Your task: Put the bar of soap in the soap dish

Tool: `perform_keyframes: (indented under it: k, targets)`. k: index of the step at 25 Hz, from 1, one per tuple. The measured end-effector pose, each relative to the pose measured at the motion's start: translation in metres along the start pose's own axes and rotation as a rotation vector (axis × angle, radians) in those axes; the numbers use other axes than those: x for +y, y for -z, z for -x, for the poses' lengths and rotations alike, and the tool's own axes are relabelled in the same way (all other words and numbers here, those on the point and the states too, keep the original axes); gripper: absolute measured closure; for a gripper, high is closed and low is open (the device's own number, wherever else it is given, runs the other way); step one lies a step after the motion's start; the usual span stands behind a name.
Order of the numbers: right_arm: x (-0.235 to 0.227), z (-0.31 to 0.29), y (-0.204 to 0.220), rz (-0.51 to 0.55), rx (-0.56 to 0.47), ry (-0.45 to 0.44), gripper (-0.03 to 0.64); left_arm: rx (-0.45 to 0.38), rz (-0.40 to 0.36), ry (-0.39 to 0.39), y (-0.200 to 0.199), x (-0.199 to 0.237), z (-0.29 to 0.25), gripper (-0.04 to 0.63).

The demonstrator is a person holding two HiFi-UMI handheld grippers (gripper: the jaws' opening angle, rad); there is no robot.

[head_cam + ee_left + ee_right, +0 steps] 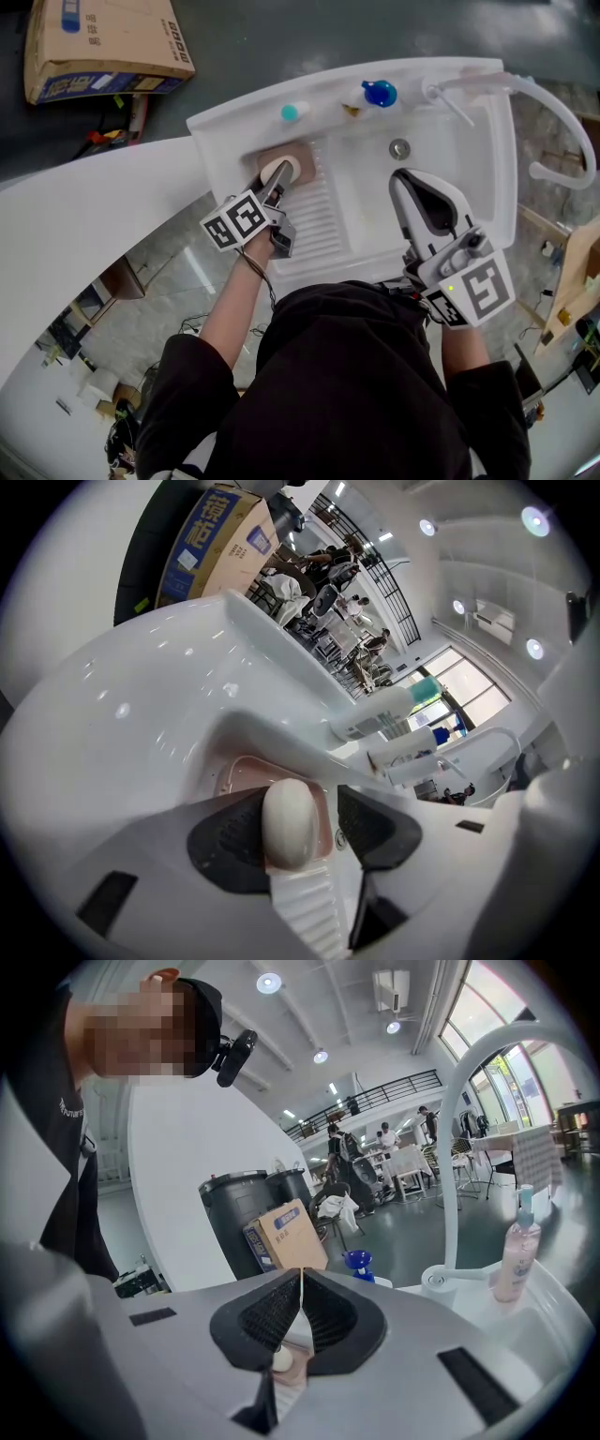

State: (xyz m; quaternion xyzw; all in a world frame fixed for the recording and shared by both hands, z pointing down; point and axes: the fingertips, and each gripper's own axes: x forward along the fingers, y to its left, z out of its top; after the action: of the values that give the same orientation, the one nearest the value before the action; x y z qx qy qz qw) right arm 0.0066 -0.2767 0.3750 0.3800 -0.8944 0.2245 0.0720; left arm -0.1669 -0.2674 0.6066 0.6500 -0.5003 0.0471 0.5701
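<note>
Head view: steeply down over sink (361, 211). Left gripper view: close on soap dish (234, 775), shared with head view. Right gripper view: near level, facing the room.

soap (278, 172) in soap dish (302, 153) | dish — sink (364, 225) left | drain (399, 147) — right

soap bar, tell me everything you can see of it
The bar of soap is a smooth, off-white rounded oval with no visible marks. It rests on the pinkish soap dish in the left corner of the white sink, toward the dish's near end. The left gripper has its open jaws either side of it: one pad close beside it, the other clearly apart.
</note>
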Motion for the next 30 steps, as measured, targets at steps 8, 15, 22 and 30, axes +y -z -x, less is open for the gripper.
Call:
perform_keyframes:
  k: [8, 15, 22, 30]
  targets:
    - [0.005, 0.003, -0.001, 0.001, -0.008, -0.008, 0.592, 0.021, -0.056, -0.013, 0.003, -0.007, 0.001, 0.276]
    - [0.007, 0.006, -0.002, 0.007, -0.018, -0.008, 0.592, 0.016, -0.111, -0.023, 0.001, -0.009, 0.004, 0.219]
    - [0.012, 0.008, -0.003, 0.024, -0.022, -0.011, 0.592, -0.023, -0.166, -0.01, -0.004, -0.018, 0.01, 0.187]
    - [0.017, 0.014, -0.004, 0.035, -0.03, -0.012, 0.592, -0.064, -0.185, -0.035, -0.008, -0.014, 0.019, 0.187]
